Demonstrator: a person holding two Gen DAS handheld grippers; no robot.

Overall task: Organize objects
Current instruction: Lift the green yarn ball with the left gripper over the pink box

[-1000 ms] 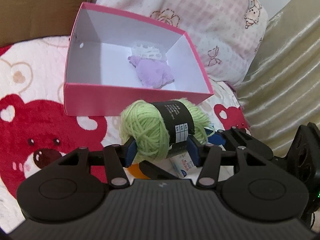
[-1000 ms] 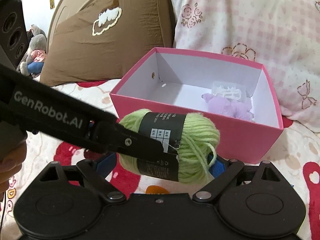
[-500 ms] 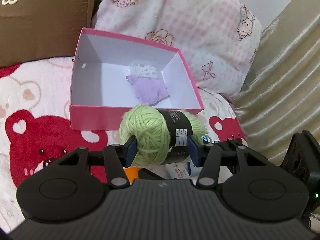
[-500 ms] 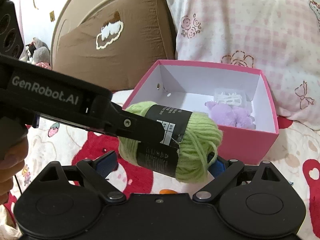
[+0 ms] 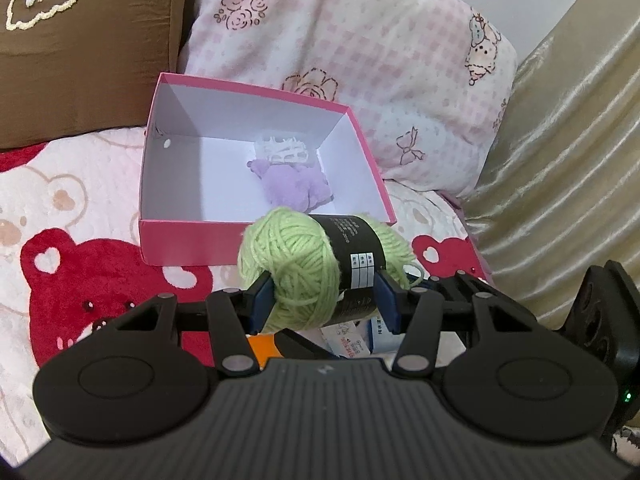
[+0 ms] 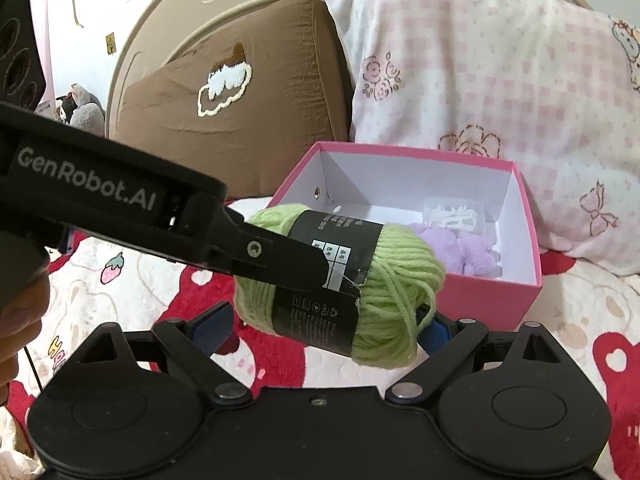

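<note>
My left claw point(image 5: 325, 302) grips the yarn point(image 5: 316, 268), blue pads pressed on both sides, above the blanket point(image 5: 72, 216) just before the box point(image 5: 192, 240). My right claw point(image 6: 320, 326) stands open beneath the yarn. The box holds a purple plush point(image 5: 294, 186) and white clip point(image 5: 284, 152); pillows point(image 5: 360, 40) stand behind.

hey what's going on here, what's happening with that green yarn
A person is tidying things on a bed with two handheld grippers. The left gripper is clamped on a green yarn ball and holds it in the air just short of an open pink box. The box already holds a purple fluffy item and a white plastic piece. The right gripper sits open just below the yarn, not gripping it.
</note>
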